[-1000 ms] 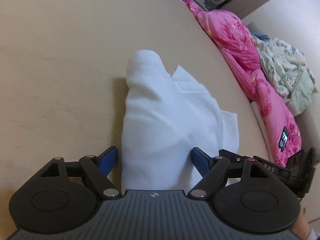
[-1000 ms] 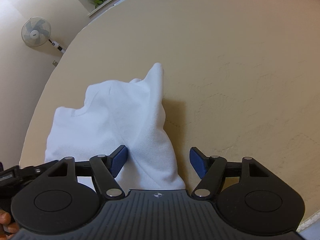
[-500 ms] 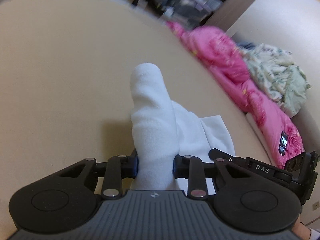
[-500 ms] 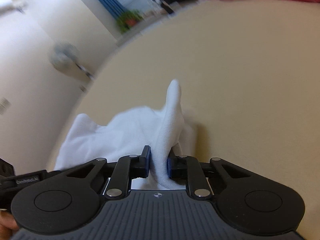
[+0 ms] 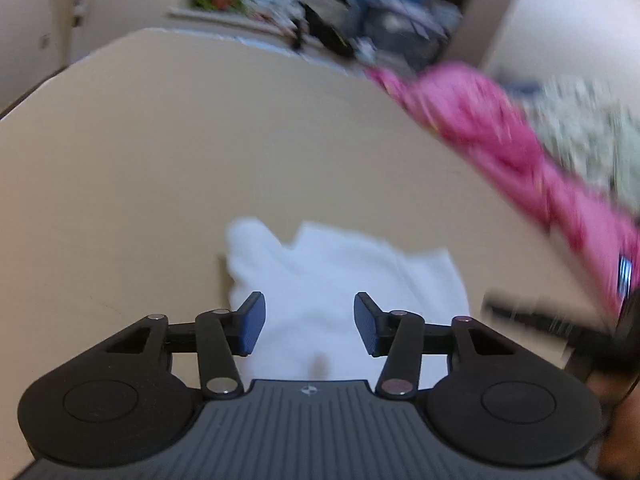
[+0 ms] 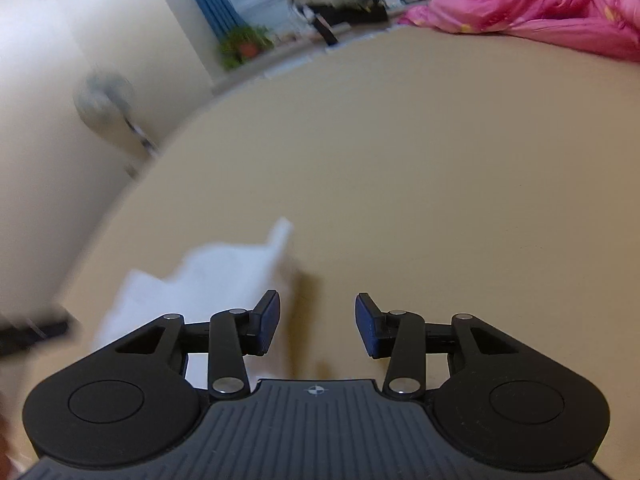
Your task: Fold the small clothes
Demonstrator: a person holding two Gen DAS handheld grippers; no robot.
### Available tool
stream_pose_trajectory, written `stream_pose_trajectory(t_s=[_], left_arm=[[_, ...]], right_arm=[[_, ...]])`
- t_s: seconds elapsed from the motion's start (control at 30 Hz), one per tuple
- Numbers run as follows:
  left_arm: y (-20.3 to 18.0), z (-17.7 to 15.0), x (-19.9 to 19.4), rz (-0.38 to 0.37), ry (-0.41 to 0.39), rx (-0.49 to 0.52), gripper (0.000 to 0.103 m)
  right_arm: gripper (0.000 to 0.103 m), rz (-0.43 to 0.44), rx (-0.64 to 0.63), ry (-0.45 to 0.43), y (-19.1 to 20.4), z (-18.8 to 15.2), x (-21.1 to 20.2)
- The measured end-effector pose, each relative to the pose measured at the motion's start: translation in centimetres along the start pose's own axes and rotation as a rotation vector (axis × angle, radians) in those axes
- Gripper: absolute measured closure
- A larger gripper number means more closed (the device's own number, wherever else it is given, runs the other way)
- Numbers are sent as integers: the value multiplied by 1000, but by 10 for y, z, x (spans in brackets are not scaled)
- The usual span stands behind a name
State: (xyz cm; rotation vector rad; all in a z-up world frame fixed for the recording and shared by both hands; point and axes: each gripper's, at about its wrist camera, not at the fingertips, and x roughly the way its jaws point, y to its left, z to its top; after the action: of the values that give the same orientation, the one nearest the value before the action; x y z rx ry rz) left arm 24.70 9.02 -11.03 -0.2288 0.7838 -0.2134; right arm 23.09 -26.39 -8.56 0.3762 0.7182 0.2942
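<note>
A small white garment (image 5: pixel 336 276) lies bunched on the beige table (image 5: pixel 200 152). In the left wrist view my left gripper (image 5: pixel 309 323) is open above its near part, the cloth showing between the blue pads without being held. In the right wrist view the garment (image 6: pixel 224 276) lies left of my right gripper (image 6: pixel 316 325), which is open and empty over bare table, its left pad by the cloth's edge. Both views are motion-blurred.
A pink quilt (image 5: pixel 512 152) and a floral cloth (image 5: pixel 588 120) are heaped along the table's right side; the quilt also shows in the right wrist view (image 6: pixel 532 4). A fan (image 6: pixel 106 98) and a potted plant (image 6: pixel 244 42) stand beyond the table's far edge.
Both grippers were shut on folds of the garment half a second ago. Now both have opened, let the cloth drop onto the table, and tilted up and back.
</note>
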Motion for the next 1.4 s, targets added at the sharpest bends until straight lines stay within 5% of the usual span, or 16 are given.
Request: stream_pose_trajectory(t_s=[0.07, 0.13, 0.2, 0.27, 0.37, 0.5, 0.53, 0.6, 0.73, 1.0, 1.27, 1.4], left_arm=[[-10, -12, 16, 16, 98, 78, 49], [-15, -24, 32, 74, 147, 127, 49], [-19, -27, 28, 92, 128, 151, 49], [-23, -24, 12, 65, 95, 136, 49], [-28, -30, -10, 31, 61, 139, 48], [-25, -60, 5, 86, 171, 188, 45], [-26, -62, 0, 102, 154, 192, 41], [-32, -58, -15, 159, 144, 179, 19], [-43, -63, -71, 168, 10, 162, 17], [-109, -111, -175, 177, -240, 278, 6], [-123, -162, -217, 273, -259, 92, 2], [-122, -184, -213, 312, -181, 75, 1]], right_arm=[[52, 78, -34, -18, 6, -1, -5], [44, 127, -62, 58, 11, -8, 3], [45, 79, -112, 200, 12, -20, 20], [44, 25, -124, 183, 11, -26, 19], [44, 60, -131, 111, 11, -25, 4], [35, -69, -173, 219, 2, -27, 19], [35, -100, -142, 211, -3, -27, 12], [36, -109, -98, 176, -3, -20, -10], [36, -104, -159, 37, 12, -15, -68], [17, -105, -233, -129, 40, -53, -152], [15, -130, -263, -204, 59, -87, -204], [15, -134, -224, -182, 61, -104, -215]])
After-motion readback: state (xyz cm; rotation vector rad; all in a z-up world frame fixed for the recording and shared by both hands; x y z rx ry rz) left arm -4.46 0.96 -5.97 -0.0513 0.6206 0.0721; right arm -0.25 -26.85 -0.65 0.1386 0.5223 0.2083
